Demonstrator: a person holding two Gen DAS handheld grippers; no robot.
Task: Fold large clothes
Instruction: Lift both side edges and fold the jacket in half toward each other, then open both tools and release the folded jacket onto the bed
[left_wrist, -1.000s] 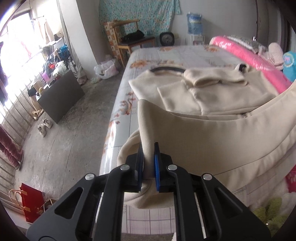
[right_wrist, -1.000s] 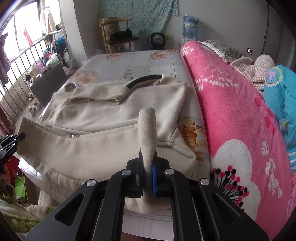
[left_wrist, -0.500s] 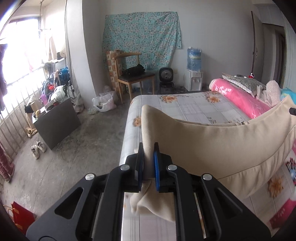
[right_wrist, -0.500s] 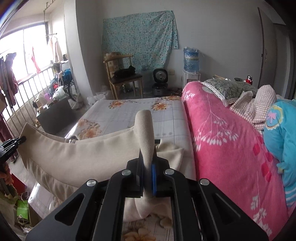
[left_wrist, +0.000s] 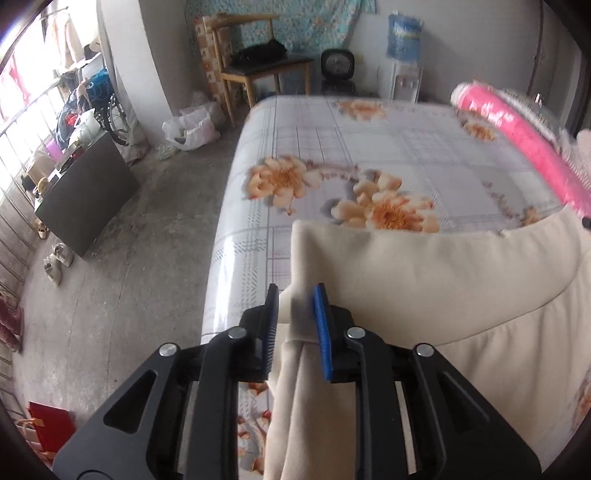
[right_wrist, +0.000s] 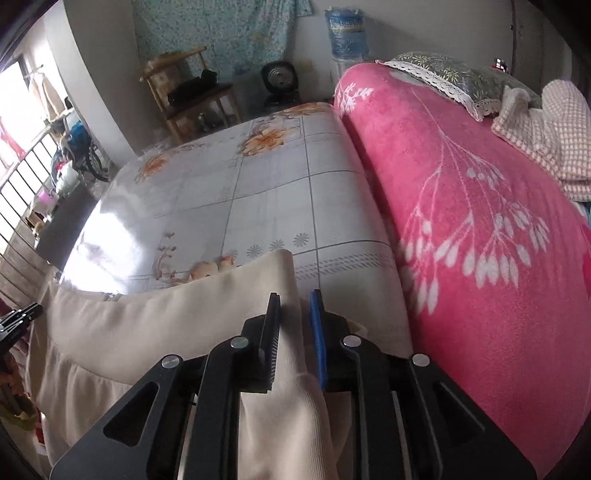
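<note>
A large cream garment (left_wrist: 424, 280) lies across the near part of the bed, its ribbed hem folded over toward the far side. My left gripper (left_wrist: 295, 295) has its jaws parted, and the garment's left hem corner lies loosely between them. My right gripper (right_wrist: 295, 299) is parted too, with the right hem corner (right_wrist: 284, 273) draped between its fingers. The garment also shows in the right wrist view (right_wrist: 166, 325). The left gripper's tip (right_wrist: 18, 321) shows at the far left of that view.
The bed (left_wrist: 369, 147) has a glossy floral sheet. A rolled pink blanket (right_wrist: 480, 221) runs along its right side, with a pillow (right_wrist: 461, 77) and checked cloth (right_wrist: 546, 125). A chair (left_wrist: 258, 62), dark cabinet (left_wrist: 85, 192), fan and water dispenser stand on the floor.
Both grippers swung forward and down, carrying the hem over the rest of the garment onto the bed. Both sets of jaws have parted from shut on the hem.
</note>
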